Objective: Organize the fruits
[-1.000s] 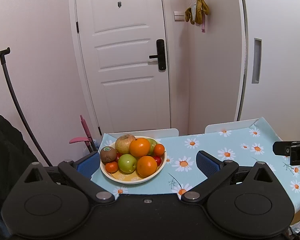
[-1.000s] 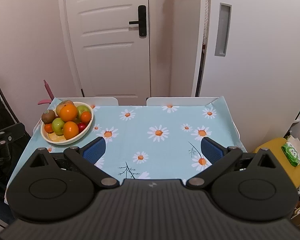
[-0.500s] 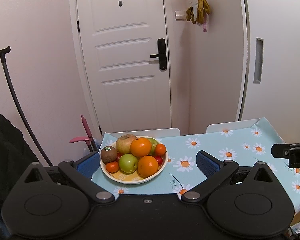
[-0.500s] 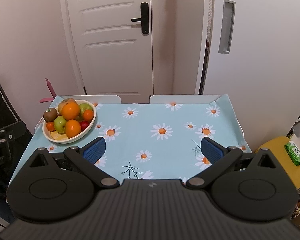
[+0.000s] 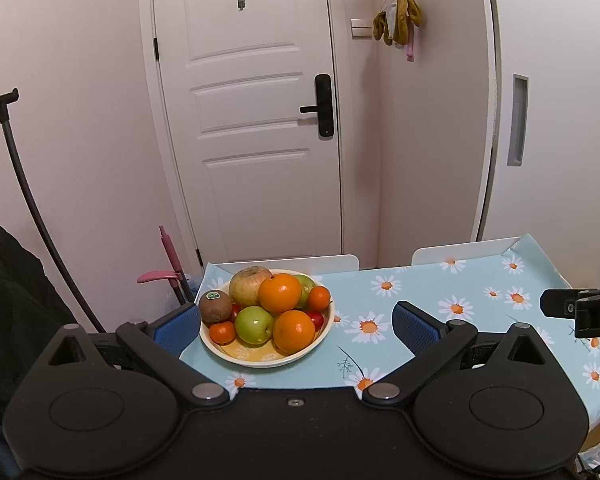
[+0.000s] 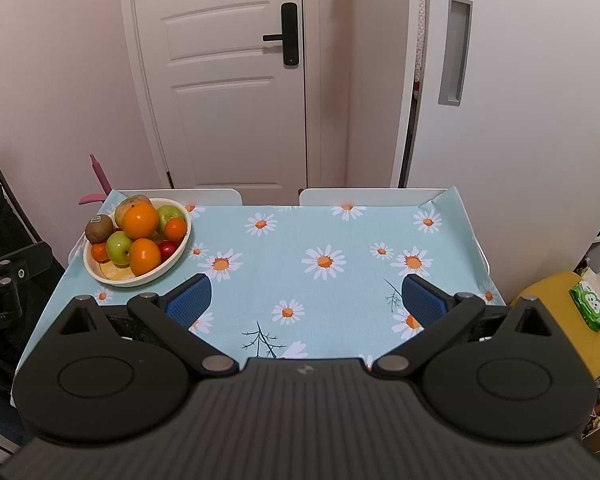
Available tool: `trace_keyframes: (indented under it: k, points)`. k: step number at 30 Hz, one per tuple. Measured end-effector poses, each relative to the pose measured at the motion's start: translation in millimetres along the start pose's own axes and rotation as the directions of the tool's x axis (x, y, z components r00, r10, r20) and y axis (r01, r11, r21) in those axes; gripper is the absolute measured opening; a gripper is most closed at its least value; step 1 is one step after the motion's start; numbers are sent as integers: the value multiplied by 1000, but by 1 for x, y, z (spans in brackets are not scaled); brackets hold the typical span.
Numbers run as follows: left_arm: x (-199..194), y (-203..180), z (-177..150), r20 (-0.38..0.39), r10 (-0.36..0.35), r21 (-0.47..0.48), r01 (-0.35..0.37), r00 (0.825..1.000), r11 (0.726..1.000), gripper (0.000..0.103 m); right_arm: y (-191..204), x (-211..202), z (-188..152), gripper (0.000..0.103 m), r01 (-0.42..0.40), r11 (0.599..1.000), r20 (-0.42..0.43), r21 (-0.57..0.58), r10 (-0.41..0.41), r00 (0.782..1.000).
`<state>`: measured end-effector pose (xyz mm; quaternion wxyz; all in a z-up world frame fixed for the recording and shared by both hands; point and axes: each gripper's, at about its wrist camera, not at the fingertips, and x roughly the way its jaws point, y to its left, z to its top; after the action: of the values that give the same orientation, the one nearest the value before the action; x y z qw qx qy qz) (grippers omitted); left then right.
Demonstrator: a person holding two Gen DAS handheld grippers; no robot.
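Observation:
A cream bowl [image 5: 324,338] piled with fruit sits at the table's near left corner. It holds two oranges [image 5: 280,293], a green apple [image 5: 254,325], a kiwi [image 5: 215,306], a tan apple [image 5: 246,282], small tangerines and red fruit. My left gripper [image 5: 296,326] is open and empty, just short of the bowl. My right gripper [image 6: 306,300] is open and empty above the table's near middle. In the right wrist view the bowl [image 6: 180,254] is at the far left.
The table has a light blue daisy cloth [image 6: 340,256]. Two white chair backs [image 6: 372,197] stand at the far edge before a white door [image 6: 228,80]. A yellow stool with a green packet [image 6: 590,306] is at the right. A black rack [image 5: 24,184] stands left.
Both grippers have drifted slightly forward and lower toward the table. The bowl looks a little nearer in both views. Both grippers stay open.

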<state>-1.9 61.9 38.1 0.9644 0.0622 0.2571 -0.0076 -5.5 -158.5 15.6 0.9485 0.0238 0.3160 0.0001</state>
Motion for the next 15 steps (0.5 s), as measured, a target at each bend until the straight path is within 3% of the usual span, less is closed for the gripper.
trace_keyframes:
  k: [15]
  points:
    - [8, -2, 0, -2, -1, -3, 1, 1000, 1000, 103, -3, 4, 0, 103, 2, 1000, -3, 0, -2, 1000]
